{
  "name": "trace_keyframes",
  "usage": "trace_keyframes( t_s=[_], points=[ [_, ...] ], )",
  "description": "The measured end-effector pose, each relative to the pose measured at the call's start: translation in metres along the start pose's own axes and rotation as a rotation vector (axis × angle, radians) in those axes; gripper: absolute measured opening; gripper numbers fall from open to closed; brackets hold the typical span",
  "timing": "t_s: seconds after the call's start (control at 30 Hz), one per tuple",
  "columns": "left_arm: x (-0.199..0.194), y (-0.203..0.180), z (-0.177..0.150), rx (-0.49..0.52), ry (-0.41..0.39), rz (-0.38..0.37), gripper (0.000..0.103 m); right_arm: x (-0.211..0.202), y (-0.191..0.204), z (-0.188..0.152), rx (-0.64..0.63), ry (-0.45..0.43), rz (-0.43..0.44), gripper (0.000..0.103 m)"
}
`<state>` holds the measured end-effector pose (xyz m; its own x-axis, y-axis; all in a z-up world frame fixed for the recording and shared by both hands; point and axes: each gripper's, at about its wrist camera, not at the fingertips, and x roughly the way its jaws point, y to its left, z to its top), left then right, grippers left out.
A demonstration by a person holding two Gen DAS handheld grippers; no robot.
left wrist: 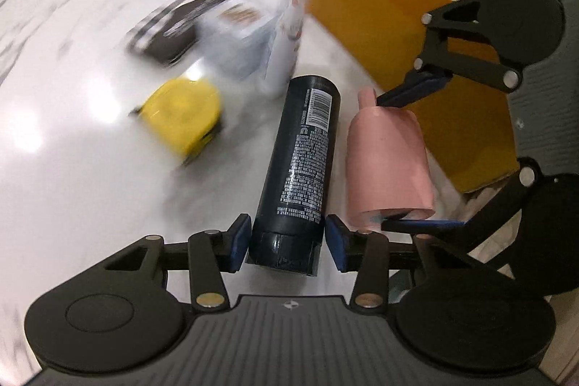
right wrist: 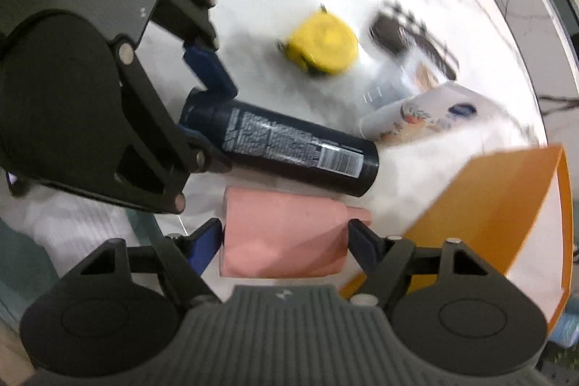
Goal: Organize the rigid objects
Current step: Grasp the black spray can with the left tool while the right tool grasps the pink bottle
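A black spray can (left wrist: pixel 302 165) with a barcode lies between the blue pads of my left gripper (left wrist: pixel 287 243), which is shut on its capped end; it also shows in the right wrist view (right wrist: pixel 289 147). A pink bottle (right wrist: pixel 286 237) with a narrow neck is held end to end by my right gripper (right wrist: pixel 284 243); the left wrist view shows it (left wrist: pixel 387 161) beside the can. An orange bin (left wrist: pixel 401 35) stands just behind both, also in the right wrist view (right wrist: pixel 506 205).
On the white marble table (left wrist: pixel 72 151) lie a yellow tape measure (left wrist: pixel 184 114), a dark flat box (left wrist: pixel 170 28), a pale box (left wrist: pixel 239 35) and a white printed tube (right wrist: pixel 419 118). The table edge runs close at the right.
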<state>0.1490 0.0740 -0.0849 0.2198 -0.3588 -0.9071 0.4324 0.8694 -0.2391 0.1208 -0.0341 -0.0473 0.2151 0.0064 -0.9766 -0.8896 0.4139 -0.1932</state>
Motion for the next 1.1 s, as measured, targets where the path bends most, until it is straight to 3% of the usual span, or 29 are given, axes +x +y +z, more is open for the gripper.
trace_keyframes(
  t_s=[0.17, 0.3, 0.4, 0.53, 0.67, 0.83, 1.1],
  points=[
    [-0.011, 0.013, -0.015, -0.094, 0.022, 0.039, 0.053, 0.000, 0.011, 0.010, -0.037, -0.050, -0.004, 0.075],
    [-0.012, 0.013, -0.018, -0.081, 0.021, 0.050, 0.059, -0.008, -0.001, 0.003, 0.053, -0.063, 0.010, 0.083],
    [-0.014, 0.017, -0.009, -0.084, 0.003, 0.046, 0.063, -0.023, -0.015, -0.011, 0.193, -0.094, 0.054, 0.085],
    [-0.015, 0.018, 0.004, -0.086, -0.023, 0.055, 0.063, -0.037, -0.034, -0.030, 0.479, -0.130, 0.106, 0.085],
    [-0.010, 0.020, 0.014, -0.100, -0.023, 0.047, 0.063, -0.035, -0.038, -0.045, 0.717, -0.180, 0.119, 0.075],
    [-0.005, 0.026, 0.016, -0.095, -0.017, 0.076, 0.061, -0.019, -0.041, -0.060, 0.981, -0.224, 0.171, 0.074],
    [0.009, 0.032, 0.029, -0.077, -0.015, 0.062, 0.060, 0.003, -0.038, -0.070, 1.134, -0.235, 0.204, 0.072]
  ],
)
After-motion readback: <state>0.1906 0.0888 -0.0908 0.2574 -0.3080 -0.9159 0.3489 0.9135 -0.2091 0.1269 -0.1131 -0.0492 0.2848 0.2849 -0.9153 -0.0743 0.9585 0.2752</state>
